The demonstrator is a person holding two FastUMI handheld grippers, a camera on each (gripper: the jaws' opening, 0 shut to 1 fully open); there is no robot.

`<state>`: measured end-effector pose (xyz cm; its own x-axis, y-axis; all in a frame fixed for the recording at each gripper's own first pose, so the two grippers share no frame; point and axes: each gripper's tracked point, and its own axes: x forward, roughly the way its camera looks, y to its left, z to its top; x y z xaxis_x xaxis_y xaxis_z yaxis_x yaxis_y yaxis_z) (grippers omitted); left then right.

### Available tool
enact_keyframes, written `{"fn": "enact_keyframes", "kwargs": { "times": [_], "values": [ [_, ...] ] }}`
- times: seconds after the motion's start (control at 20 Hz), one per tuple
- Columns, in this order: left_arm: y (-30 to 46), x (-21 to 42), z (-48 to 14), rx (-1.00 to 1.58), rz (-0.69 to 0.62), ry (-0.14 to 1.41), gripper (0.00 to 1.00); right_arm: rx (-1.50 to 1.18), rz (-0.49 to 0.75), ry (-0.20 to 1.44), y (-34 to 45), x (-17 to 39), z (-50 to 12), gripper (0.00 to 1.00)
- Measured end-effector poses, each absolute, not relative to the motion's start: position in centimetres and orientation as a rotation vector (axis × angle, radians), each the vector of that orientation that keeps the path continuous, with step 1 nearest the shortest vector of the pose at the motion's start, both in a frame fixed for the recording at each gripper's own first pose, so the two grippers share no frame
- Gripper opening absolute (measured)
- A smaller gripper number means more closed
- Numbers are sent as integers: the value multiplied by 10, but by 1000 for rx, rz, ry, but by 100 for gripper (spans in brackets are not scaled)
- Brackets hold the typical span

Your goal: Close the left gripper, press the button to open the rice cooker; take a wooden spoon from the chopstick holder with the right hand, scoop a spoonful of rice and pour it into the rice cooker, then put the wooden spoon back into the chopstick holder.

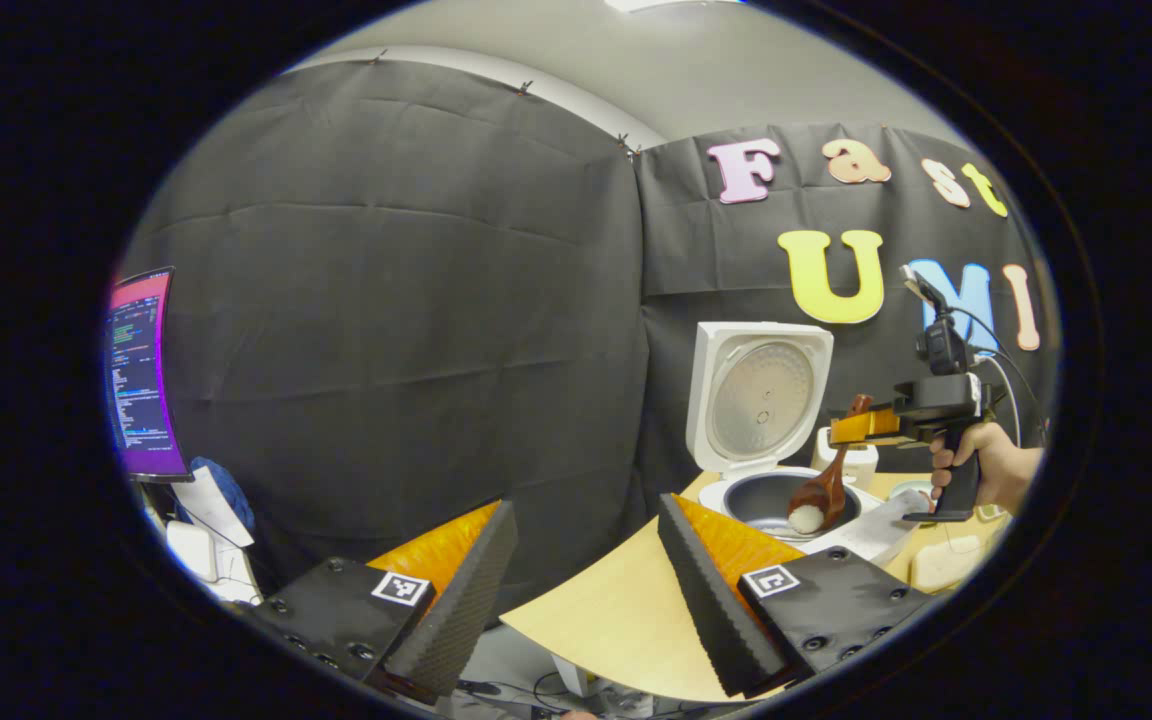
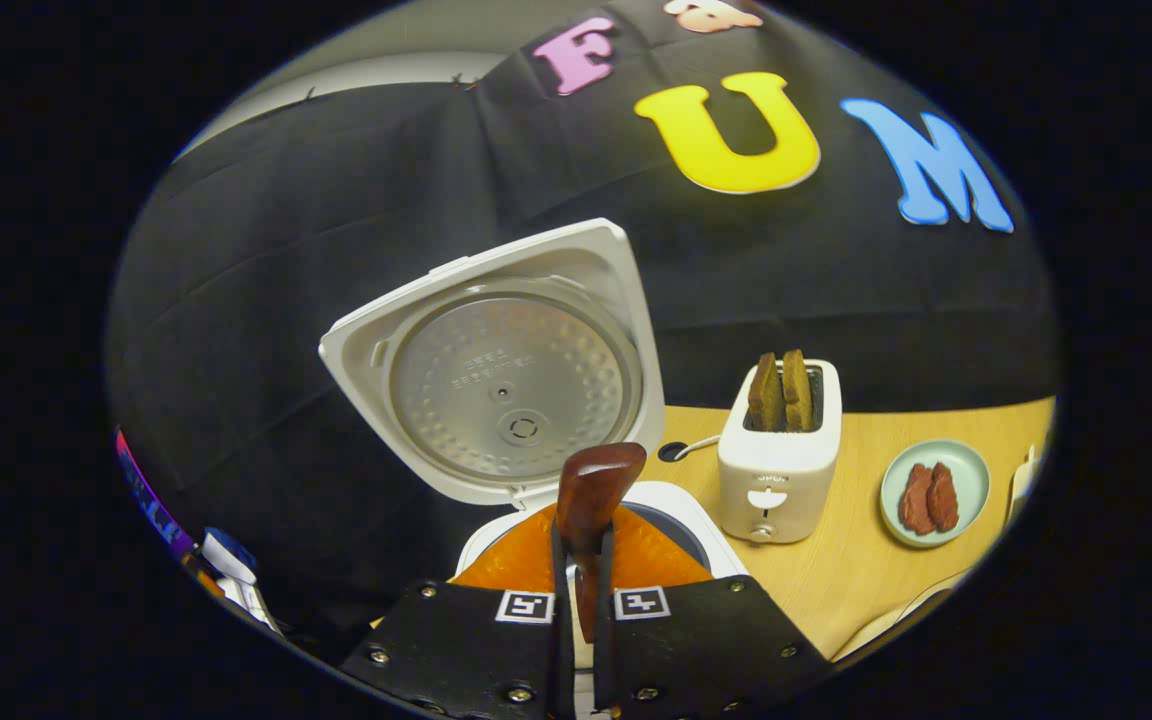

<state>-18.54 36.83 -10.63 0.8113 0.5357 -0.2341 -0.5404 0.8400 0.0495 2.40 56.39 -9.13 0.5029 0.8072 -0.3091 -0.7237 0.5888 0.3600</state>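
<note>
The rice cooker (image 2: 536, 400) stands open on the tabletop (image 2: 876, 580), so the button step is done. My right gripper (image 2: 582, 600), clamped on the wooden spoon (image 1: 821, 490), holds its rice-filled bowl tipped over the pot; pouring and returning it remain. My left gripper (image 1: 586, 590) hangs open, well back.

raised lid (image 2: 496, 370) walls cooker's back, toaster (image 2: 779, 470) just beside
</note>
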Motion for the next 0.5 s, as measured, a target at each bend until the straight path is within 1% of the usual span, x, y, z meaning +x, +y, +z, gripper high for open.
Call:
{"fn": "enact_keyframes", "kwargs": {
  "times": [0.25, 0.5],
  "values": [
    [367, -184, -104, -19, 556, 238, 100, -56, 964, 258, 565, 7, -71, 8],
    [364, -182, -101, -18, 549, 225, 100, -109, 936, 153, 553, 5, -44, 7]
  ]
}}
